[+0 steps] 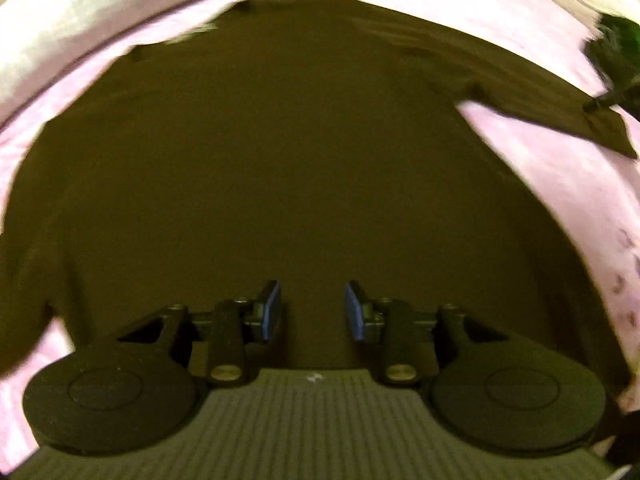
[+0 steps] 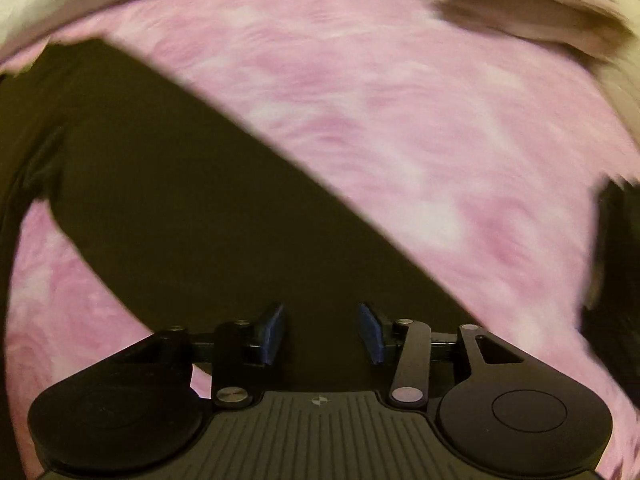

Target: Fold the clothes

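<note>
Now your left gripper (image 1: 313, 307), blue pads spread wide, hovers over the dark olive shirt (image 1: 260, 168) lying flat on the fuzzy pink blanket (image 1: 540, 184); your right gripper (image 2: 322, 330), also spread, sits over its long sleeve (image 2: 208, 216).

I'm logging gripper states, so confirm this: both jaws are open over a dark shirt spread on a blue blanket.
Wrong in one respect: the blanket is pink, not blue, as the right wrist view shows. The rest holds: the left gripper and right gripper have their jaws open over the dark shirt.
</note>
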The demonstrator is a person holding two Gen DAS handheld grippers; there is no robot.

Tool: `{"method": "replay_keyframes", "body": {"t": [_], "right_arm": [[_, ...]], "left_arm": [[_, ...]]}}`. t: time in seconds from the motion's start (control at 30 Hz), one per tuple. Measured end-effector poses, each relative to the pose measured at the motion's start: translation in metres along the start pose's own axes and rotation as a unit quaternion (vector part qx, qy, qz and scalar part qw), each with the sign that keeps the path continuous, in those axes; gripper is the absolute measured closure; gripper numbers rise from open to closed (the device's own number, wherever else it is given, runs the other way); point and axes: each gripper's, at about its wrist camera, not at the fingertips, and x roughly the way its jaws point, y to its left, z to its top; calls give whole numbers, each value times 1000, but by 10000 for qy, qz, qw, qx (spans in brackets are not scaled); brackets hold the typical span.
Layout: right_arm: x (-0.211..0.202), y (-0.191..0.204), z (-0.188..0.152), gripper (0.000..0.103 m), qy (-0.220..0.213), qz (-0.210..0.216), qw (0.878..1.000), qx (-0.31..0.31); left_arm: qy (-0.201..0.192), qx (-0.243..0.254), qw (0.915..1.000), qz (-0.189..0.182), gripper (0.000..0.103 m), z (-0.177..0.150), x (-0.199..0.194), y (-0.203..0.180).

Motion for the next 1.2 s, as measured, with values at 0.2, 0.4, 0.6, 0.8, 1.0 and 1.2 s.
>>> {"method": "replay_keyframes", "body": {"t": [0.2, 0.4, 0.6, 0.8, 1.0, 1.2], "right_arm": [[-3, -62, -20, 57, -93, -542, 9964, 649], [7, -116, -41, 57, -42, -846, 9881, 1281], [-1, -130, -51, 98, -175, -143, 9901, 1383], [-7, -134, -24, 98, -850, -1070, 9865, 899], [-5, -112, -14, 79, -854, -1518, 9820, 733], [-54, -43, -31, 66, -1429, -1122, 9818, 549]], "left_arm": [[37, 220, 9997, -111, 72, 16, 5, -51], [115, 594, 9981, -93, 70, 31, 10, -81], [291, 908, 9954, -49, 69, 37, 17, -106], [309, 1103, 9933, -133, 69, 38, 20, -126], [400, 875, 9953, -51, 68, 19, 10, -126], [519, 751, 9958, 10, 67, -19, 0, -118]]}}
